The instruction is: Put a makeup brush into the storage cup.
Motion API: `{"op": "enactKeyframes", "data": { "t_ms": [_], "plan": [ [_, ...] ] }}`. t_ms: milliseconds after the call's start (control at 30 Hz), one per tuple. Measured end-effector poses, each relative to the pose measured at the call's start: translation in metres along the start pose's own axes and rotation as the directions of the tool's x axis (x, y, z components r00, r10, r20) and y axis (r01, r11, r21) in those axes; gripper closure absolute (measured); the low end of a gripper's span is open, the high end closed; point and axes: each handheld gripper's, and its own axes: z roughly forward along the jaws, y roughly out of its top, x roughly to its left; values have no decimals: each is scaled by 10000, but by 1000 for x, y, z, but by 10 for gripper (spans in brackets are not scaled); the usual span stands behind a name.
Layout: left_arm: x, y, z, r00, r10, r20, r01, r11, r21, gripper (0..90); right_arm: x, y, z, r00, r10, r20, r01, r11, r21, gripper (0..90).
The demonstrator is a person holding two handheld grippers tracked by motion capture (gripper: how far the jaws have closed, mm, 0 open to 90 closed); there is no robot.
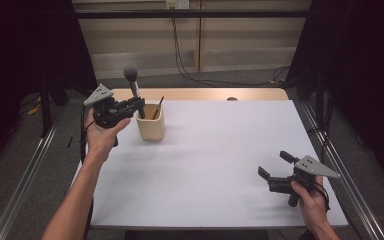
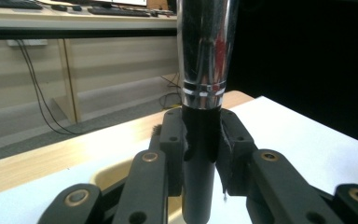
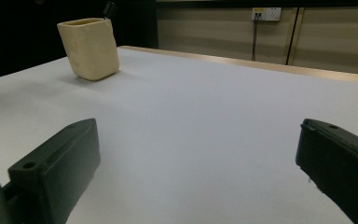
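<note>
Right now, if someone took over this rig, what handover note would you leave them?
Left claw: shut on the makeup brush, gripping its dark handle, bristles up, lower end over the mouth of the beige cup.
Right claw: open, holding nothing, low over the near right part of the white table.
Things: the cup stands at the table's far left; a thin dark stick leans inside it.
Done: the brush is gripped and sits at the cup's opening.
Left: whether the brush is going in or coming out cannot be told; finish that move, then release.
</note>
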Motion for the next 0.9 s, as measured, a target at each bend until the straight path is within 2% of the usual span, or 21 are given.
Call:
{"op": "enactKeyframes", "data": {
  "t_ms": [100,267,500,600,900],
  "plan": [
    [3,0,6,9998,95,-161,-94,10000,32,746,1,0,0,10000,-40,-80,40,10000,14,0],
    [6,0,15,9997,-13,-246,13,10000,11,746,0,-1,0,10000,-31,-73,31,10000,22,0],
    [10,-2,22,9992,149,-378,-150,9999,-24,746,0,-1,1,9999,-9,-114,10,10000,50,0],
    [12,-3,25,9991,81,-428,-84,9999,-61,746,0,-1,1,9999,-23,-109,24,10000,49,0],
    [15,-10,33,9982,281,-531,-273,9995,165,746,1,-1,1,9998,-30,-216,32,10000,82,0]
  ]
}}
